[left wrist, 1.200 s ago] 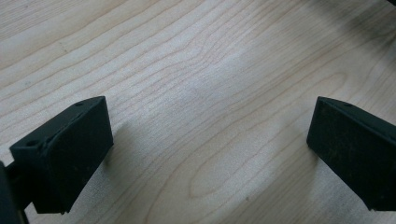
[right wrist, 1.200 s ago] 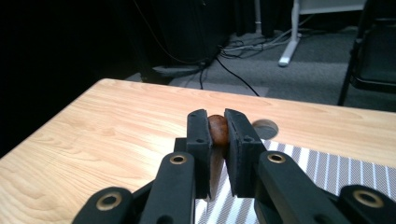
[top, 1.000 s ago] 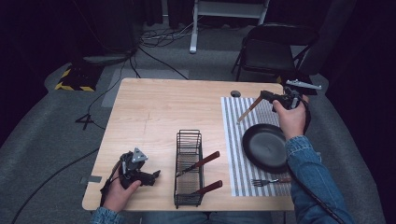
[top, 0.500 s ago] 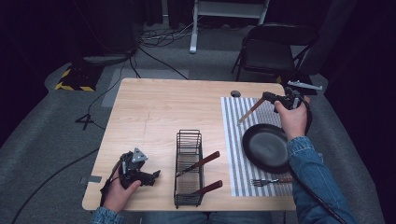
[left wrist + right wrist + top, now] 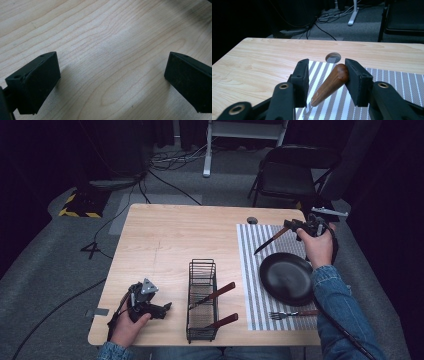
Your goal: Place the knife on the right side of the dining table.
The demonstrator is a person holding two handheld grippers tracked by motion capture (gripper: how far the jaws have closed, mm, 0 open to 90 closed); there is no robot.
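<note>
A knife with a brown wooden handle (image 5: 329, 85) stands between the jaws of my right gripper (image 5: 327, 72). The jaws have just been opening: the handle's end leans on the right-hand pad and a gap shows toward the left-hand one. In the high view this gripper (image 5: 296, 226) is at the far right of the table, and the knife (image 5: 270, 241) slants down-left over the striped placemat (image 5: 250, 280). My left gripper (image 5: 162, 309) lies near the front left edge. Its jaws (image 5: 112, 75) are open wide over bare wood.
A black pan (image 5: 286, 278) sits on the placemat with a fork (image 5: 292, 313) in front of it. A black wire basket (image 5: 201, 270) stands mid-front and holds two wooden-handled utensils (image 5: 216, 293). A round cable hole (image 5: 333, 57) lies beyond the mat. A chair (image 5: 287, 175) stands behind the table.
</note>
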